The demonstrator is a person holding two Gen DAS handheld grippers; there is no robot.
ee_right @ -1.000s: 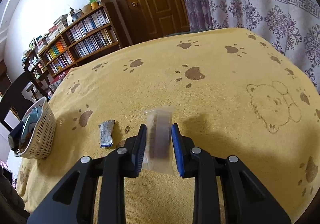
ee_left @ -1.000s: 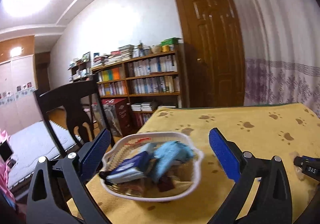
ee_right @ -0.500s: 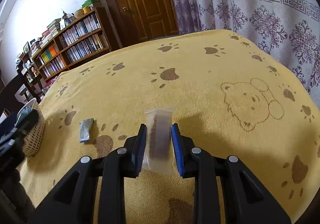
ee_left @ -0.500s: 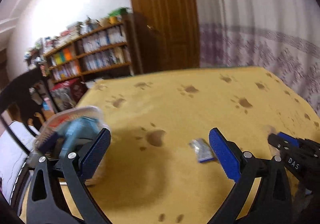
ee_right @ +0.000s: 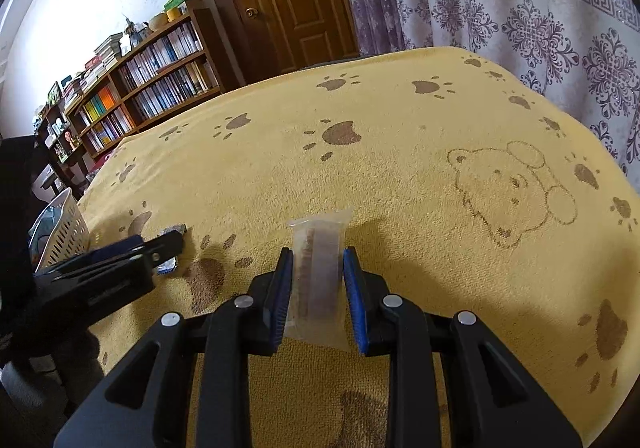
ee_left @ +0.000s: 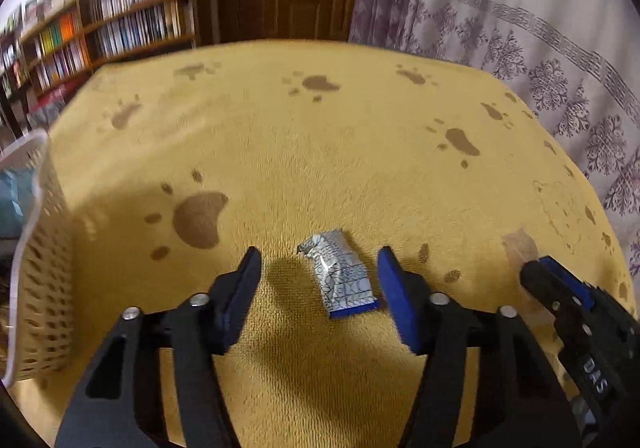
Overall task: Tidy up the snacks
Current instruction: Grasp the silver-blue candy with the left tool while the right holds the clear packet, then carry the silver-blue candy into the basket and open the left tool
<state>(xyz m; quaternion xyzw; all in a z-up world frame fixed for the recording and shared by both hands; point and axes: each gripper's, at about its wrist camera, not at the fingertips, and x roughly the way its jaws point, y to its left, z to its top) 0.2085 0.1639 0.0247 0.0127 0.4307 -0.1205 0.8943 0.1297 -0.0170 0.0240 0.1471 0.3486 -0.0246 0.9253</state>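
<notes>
Left gripper (ee_left: 318,288) jaws apart, straddling silver-blue wrapper (ee_left: 340,280) flat on yellow cloth (ee_left: 320,135). Lower squarely, pinch across its width. Right gripper (ee_right: 318,280) clamped on clear packet (ee_right: 318,268); basket (ee_left: 40,268) sits left

Bare yellow cloth (ee_left: 320,151) ahead; basket (ee_left: 44,280) at left edge.

Left gripper (ee_left: 318,284) with matte black angular arms, blue finger pads (ee_left: 394,300), silver round screw heads, right gripper (ee_right: 316,280) of the same build, white "DAS" lettering on its black side at lower right
</notes>
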